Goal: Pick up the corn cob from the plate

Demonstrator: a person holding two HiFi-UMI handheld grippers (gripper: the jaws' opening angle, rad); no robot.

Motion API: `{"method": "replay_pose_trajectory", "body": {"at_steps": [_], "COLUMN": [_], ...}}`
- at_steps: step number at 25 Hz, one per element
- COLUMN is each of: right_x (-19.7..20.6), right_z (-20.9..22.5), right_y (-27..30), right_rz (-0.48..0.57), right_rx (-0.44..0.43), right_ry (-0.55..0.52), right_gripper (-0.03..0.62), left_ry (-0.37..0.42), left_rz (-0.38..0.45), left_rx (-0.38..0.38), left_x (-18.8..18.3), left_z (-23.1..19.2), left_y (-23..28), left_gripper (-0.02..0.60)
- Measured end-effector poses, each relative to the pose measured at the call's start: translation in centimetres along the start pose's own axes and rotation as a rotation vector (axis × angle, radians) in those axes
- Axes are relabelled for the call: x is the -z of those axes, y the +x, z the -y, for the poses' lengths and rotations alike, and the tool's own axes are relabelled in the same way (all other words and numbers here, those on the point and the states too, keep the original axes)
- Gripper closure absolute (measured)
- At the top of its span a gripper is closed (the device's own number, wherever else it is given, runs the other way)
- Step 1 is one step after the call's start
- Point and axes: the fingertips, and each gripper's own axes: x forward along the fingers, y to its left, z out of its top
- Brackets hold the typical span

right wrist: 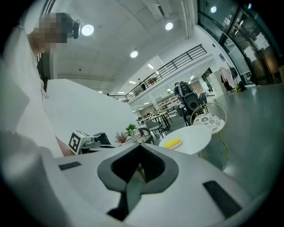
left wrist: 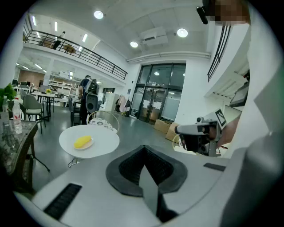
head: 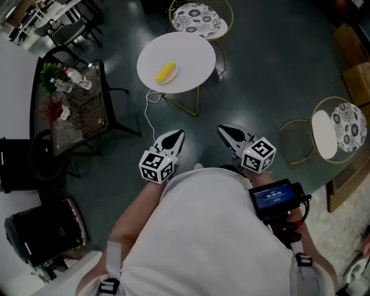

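Head view, left to right: dark glass side table (head: 81,115) at the left edge, with a clear bottle (head: 78,78) and a green plant (head: 48,71) at its far end; round white table (head: 191,52) top centre; a gold-frame chair (head: 199,17) with patterned cushion just behind it; white cable (head: 149,115) trails from under the table across the floor toward the person.

Corn cob (head: 165,71) lies on a small plate (head: 175,76), a bit off the table's centre toward its near left edge; nothing else on that table; cob untouched, both grippers well apart from it.

Left gripper (head: 178,136) is held low in front of the person's torso, tip aimed at the table; jaws pressed together with nothing between them (own view confirms it, pads meeting in a closed V (left wrist: 144,155); cob (left wrist: 83,142) on the table beyond, left of the tip).

Right gripper (head: 223,130) beside it, level with it; jaws also together and empty (right wrist: 140,155); cob (right wrist: 172,142) ahead to the right of the tip.

Small screen unit (head: 274,196) sits behind the right gripper; second patterned chair (head: 338,130) at the right edge.
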Motion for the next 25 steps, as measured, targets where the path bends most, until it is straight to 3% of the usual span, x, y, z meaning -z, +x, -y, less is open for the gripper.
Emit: {"method": "replay_pose_trajectory", "body": {"at_steps": [25], "right_x": [0.7], "right_z": [-0.4], "right_y": [-0.3], "right_rz": [0.004], "right_rx": [0.076], "right_ry": [-0.015], "right_gripper": [0.586], "left_ry": [0.020], "left_rz": [0.000], "left_rx": [0.027], "left_x": [0.5], "left_z": [0.4], "left_y": [-0.8], "left_gripper": [0.575]}}
